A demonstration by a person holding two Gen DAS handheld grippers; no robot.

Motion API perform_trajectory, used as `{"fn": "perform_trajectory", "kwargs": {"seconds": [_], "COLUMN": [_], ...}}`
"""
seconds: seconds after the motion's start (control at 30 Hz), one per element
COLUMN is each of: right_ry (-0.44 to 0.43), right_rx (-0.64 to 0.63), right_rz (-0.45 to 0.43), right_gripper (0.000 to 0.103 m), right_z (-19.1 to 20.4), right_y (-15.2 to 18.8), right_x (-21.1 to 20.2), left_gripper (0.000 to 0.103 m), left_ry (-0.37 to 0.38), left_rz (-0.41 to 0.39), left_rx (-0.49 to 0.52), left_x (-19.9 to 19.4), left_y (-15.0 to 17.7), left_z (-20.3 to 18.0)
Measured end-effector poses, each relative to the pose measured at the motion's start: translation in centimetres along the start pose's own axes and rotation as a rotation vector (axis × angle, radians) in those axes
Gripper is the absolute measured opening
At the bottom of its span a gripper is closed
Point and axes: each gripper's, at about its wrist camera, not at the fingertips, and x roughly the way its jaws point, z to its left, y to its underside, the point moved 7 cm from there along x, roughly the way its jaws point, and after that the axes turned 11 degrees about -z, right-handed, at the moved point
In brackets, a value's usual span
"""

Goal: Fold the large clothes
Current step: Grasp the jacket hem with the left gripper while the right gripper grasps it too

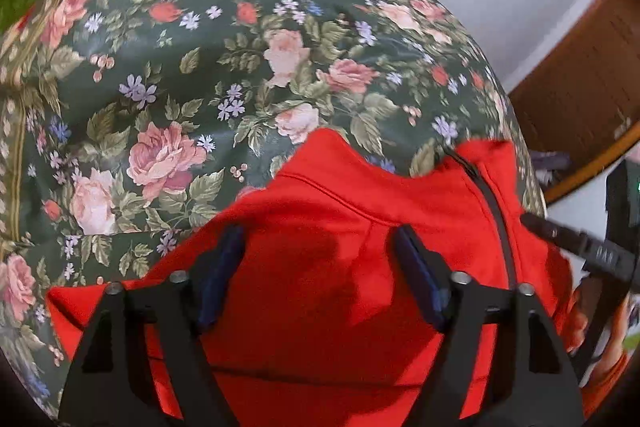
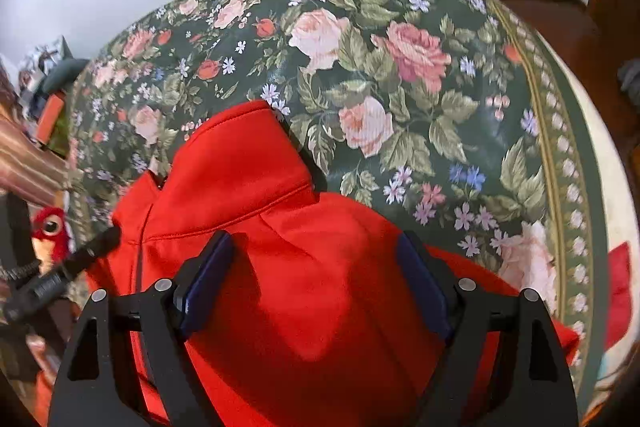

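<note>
A red zip-up jacket (image 1: pixel 340 227) lies on a dark green floral tablecloth (image 1: pixel 180 67), collar pointing away. Its black zipper (image 1: pixel 490 199) runs down the right side in the left wrist view. My left gripper (image 1: pixel 320 275) is open above the jacket's upper body, fingers apart, holding nothing. In the right wrist view the same jacket (image 2: pixel 280 267) lies on the tablecloth (image 2: pixel 400 67) with its collar (image 2: pixel 240 155) raised. My right gripper (image 2: pixel 316 279) is open over the jacket just below the collar, empty. The other gripper's black finger (image 2: pixel 80 259) shows at the left.
The table's edge with a striped border (image 2: pixel 560 147) curves down the right. Wooden furniture (image 1: pixel 580 87) stands at the right of the left wrist view. A red plush toy (image 2: pixel 50 231) and clutter sit at the left. A red item (image 2: pixel 620 287) lies beyond the table edge.
</note>
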Motion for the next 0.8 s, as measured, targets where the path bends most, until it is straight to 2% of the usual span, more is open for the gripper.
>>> {"fn": "perform_trajectory", "kwargs": {"seconds": [0.03,0.07,0.1,0.13,0.17,0.2,0.27,0.4,0.6,0.8], "right_ry": [-0.004,-0.015,-0.021,-0.024,-0.022,-0.037,-0.061,-0.073,-0.125,-0.120], "right_rx": [0.003,0.005,0.001,-0.004,-0.010,-0.024,-0.030,-0.072,-0.148,-0.214], "right_rz": [-0.003,-0.008,-0.009,-0.007,-0.006,-0.010,-0.022,-0.068,-0.116,-0.104], "right_gripper": [0.065,0.050,0.033,0.023,0.011,0.008,0.006,0.004,0.003,0.003], "right_z": [0.0,0.3,0.4,0.6,0.8,1.3,1.9,3.7,6.5,7.9], "right_y": [0.0,0.2,0.2,0.2,0.3,0.4,0.5,1.0,2.9,6.7], "right_x": [-0.2,-0.7,-0.9,-1.3,-1.8,-2.7,-3.8,-7.7,-14.6,-18.2], "left_gripper": [0.054,0.039,0.032,0.019,0.011,0.010,0.008,0.007,0.007,0.007], "left_ry": [0.003,-0.006,-0.009,-0.010,-0.017,-0.023,-0.077,-0.091,-0.042,0.000], "left_rz": [0.001,0.002,0.008,0.014,0.026,0.038,0.031,-0.020,-0.087,-0.102], "left_rx": [0.015,0.028,0.037,0.048,0.066,0.091,0.156,0.193,0.250,0.305], "left_x": [-0.2,-0.6,-0.8,-1.2,-1.6,-2.0,-3.4,-7.5,-15.0,-20.5], "left_y": [0.1,0.2,0.3,0.3,0.4,0.6,0.6,0.5,0.8,4.4], "left_z": [-0.2,-0.3,-0.5,-0.6,-0.8,-1.1,-1.7,-3.1,-6.0,-7.8]}}
